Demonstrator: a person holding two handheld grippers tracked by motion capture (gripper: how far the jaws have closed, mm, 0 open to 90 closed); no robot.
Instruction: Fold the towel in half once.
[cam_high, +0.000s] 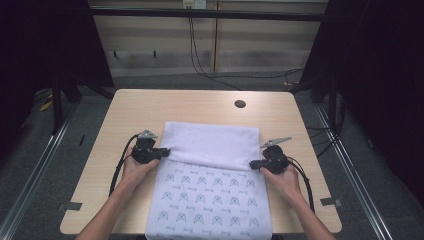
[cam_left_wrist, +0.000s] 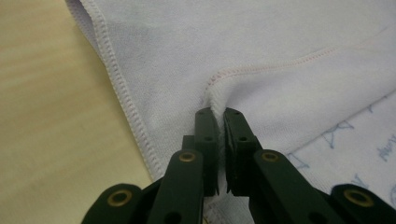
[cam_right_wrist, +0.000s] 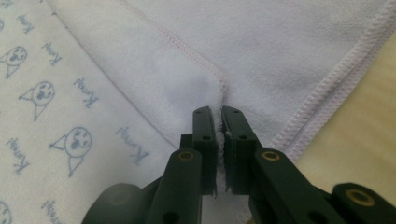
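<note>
Both grippers, left (cam_high: 163, 151) and right (cam_high: 256, 163), pinch the soft towel's (cam_high: 212, 142) stitched hem (plain side folded over print) between their jaws.

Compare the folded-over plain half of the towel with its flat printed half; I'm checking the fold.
The plain lilac folded half lies farther from the person, doubled over; the white printed half lies nearer, single, overhanging the table edge. The plain half shows stitched hems; the printed half shows blue cat faces. Both belong to one towel.

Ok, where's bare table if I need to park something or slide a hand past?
Bare table runs between the towel's folded edge and the far rim, round the small hole. Narrow strips flank the towel. It is crowded where the left gripper and right gripper pinch its corners.
</note>
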